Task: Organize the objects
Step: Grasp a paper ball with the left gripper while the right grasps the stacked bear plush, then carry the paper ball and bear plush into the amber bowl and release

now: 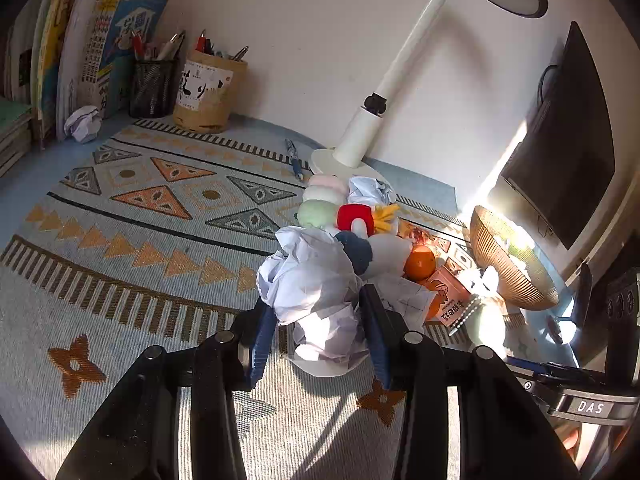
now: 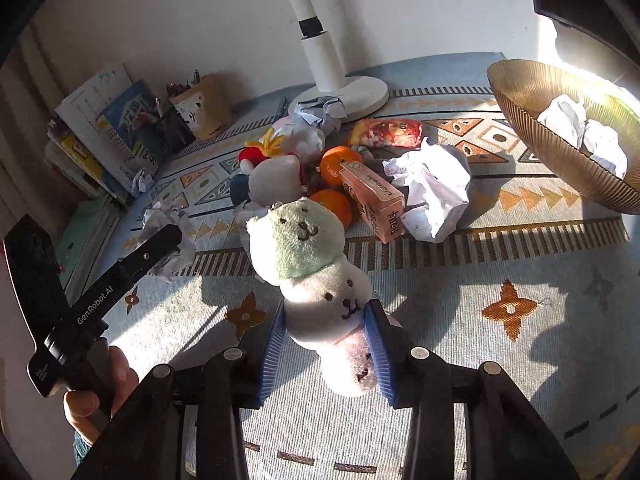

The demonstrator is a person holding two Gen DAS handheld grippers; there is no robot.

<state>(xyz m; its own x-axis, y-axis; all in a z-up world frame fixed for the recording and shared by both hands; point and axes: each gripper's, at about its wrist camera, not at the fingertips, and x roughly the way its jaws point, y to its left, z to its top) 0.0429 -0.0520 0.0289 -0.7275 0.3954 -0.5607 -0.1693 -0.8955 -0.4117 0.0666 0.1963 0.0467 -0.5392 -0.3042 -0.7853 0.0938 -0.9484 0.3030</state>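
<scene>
Paper (image 1: 316, 300), a crumpled white ball, sits pinched between the blue pads of the left tool (image 1: 320, 320), held at the near edge of the clutter. The right tool (image 2: 328, 344) pinches a plush (image 2: 316, 276), a stack of little bear faces, by its lower pale sections, green head pointing toward 12 o'clock. Both grips look firm, so the step in hand seems to be carrying off two picked items at once.

Beyond the plush, at 12 to 1 o'clock in the right view, lies the pile: oranges (image 2: 340, 164), a pink box (image 2: 372, 196), another paper wad (image 2: 432, 188), a snack bag (image 2: 388, 132), all on the patterned mat (image 2: 520, 264) covering the surface. The bowl (image 2: 532, 128) at 2 o'clock already holds crumpled sheets, so the paper likely belongs there; the left tool would need to cross over the pile without clipping it. Farther off, at 10 o'clock, stand books (image 2: 116, 128) and a pen cup (image 2: 204, 108); the lamp (image 2: 328, 64) rises at 12. Where the plush goes I cannot tell.
</scene>
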